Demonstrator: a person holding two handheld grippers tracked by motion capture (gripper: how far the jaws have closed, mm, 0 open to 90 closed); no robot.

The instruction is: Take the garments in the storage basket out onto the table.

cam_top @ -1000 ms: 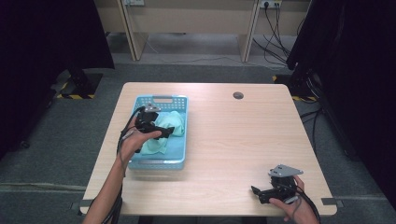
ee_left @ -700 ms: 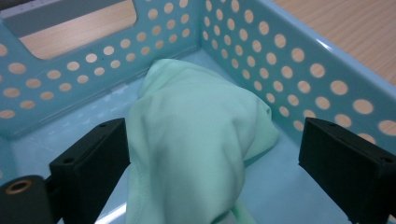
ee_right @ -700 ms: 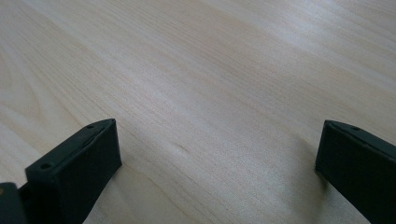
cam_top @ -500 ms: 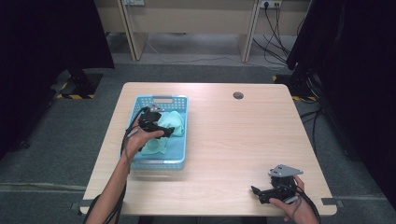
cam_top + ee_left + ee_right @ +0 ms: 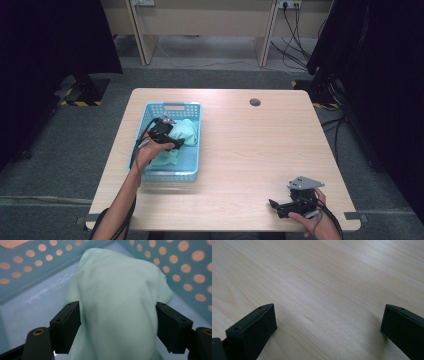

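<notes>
Since the earlier frames: left gripper lowered a little into the blue basket, jaws just closing in on the mint-green cloth; right gripper unchanged, basket and cloth in the same spot.

Nearest, at the table's front right: right hand low at the edge, wrist coming in from the bottom, gripper lying roughly level over the wooden table, pointing toward the person's left. Grey three-cornered plate on top. Right gripper view: jaws spread wide over bare wood grain, nothing between them.

Middle, left of centre: left forearm reaching up from the bottom edge, cable trailing along it, left hand over the basket's near-left part, gripper angled toward the basket's far right. Left gripper view: left gripper with cloth bunched into a hump between the pads, both inner faces against the fabric; firmness of the pinch not clear. Cloth inside the basket, resting on its floor, perforated walls to either side.

Farthest: round grommet near the table's back edge, well apart from both grippers.

No brands, labels or readable writing.
</notes>
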